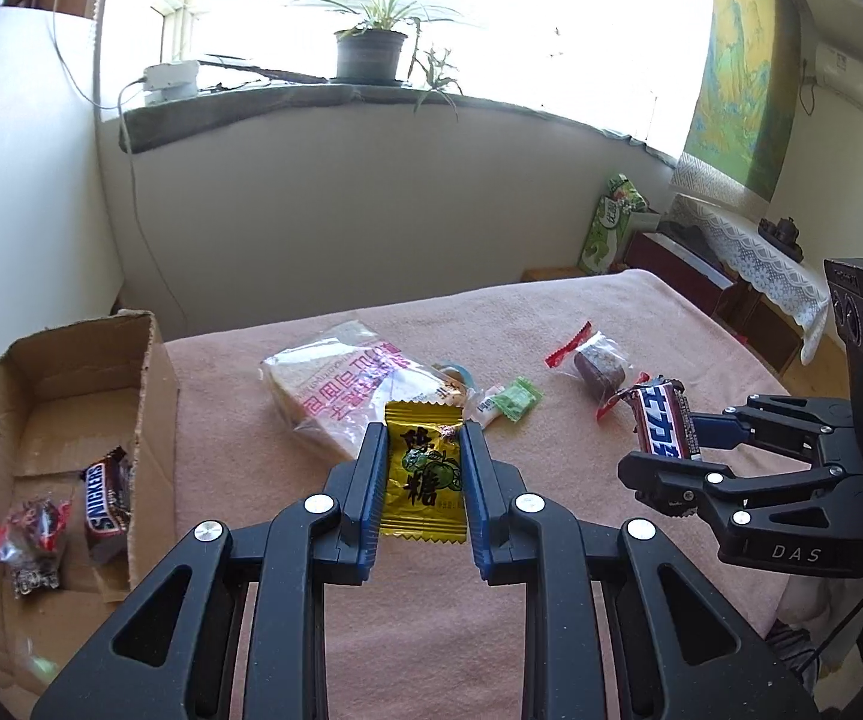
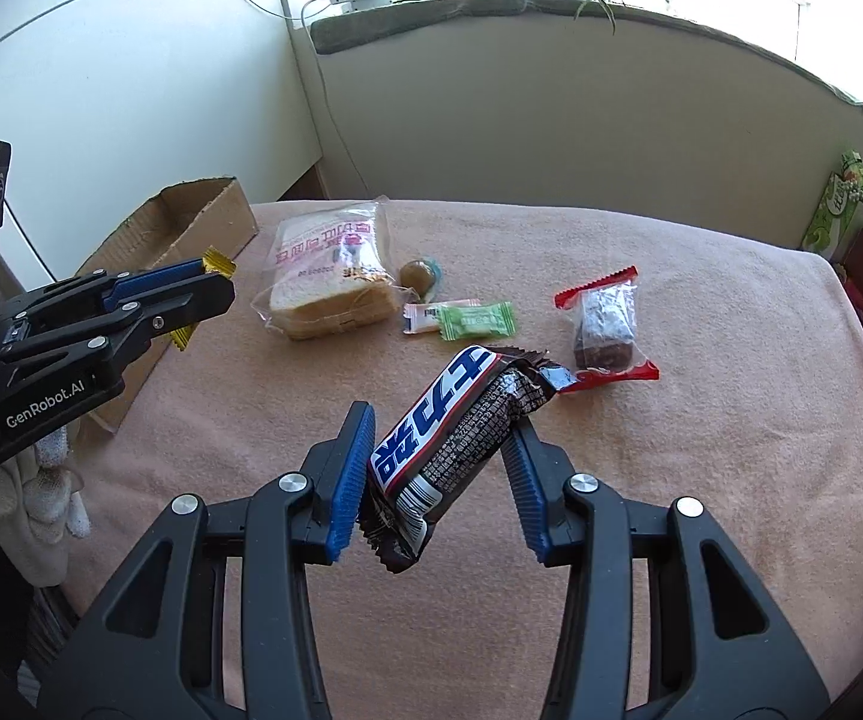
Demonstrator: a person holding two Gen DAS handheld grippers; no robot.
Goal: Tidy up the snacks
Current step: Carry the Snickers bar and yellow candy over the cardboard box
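Left wrist view: the left claw [image 1: 422,474], at lower centre of the frame, is clenched on a yellow candy packet [image 1: 423,477], its blue pads pressing both long edges. At the right edge the right claw [image 1: 680,450] grasps a brown chocolate bar [image 1: 662,423]. A cardboard box [image 1: 149,396] stands at the left, beside the pink cloth [image 1: 431,612] that covers the tabletop; in it lie a second chocolate bar [image 1: 104,504] and a small red-ended sweet [image 1: 29,534].

Right wrist view: the right claw [image 2: 437,468] holds the brown chocolate bar [image 2: 449,444] tilted, its upper end pointing to the right of centre. The left claw [image 2: 215,294], at the left edge, carries the yellow candy packet [image 2: 218,264] in front of the cardboard box [image 2: 203,222].

On the cloth, at mid-frame, from left to right: a bag of sliced bread [image 2: 329,282], a small round sweet [image 2: 419,276], a white sweet [image 2: 422,318] touching a green sweet [image 2: 479,319], and a clear red-ended cake packet [image 2: 605,324].
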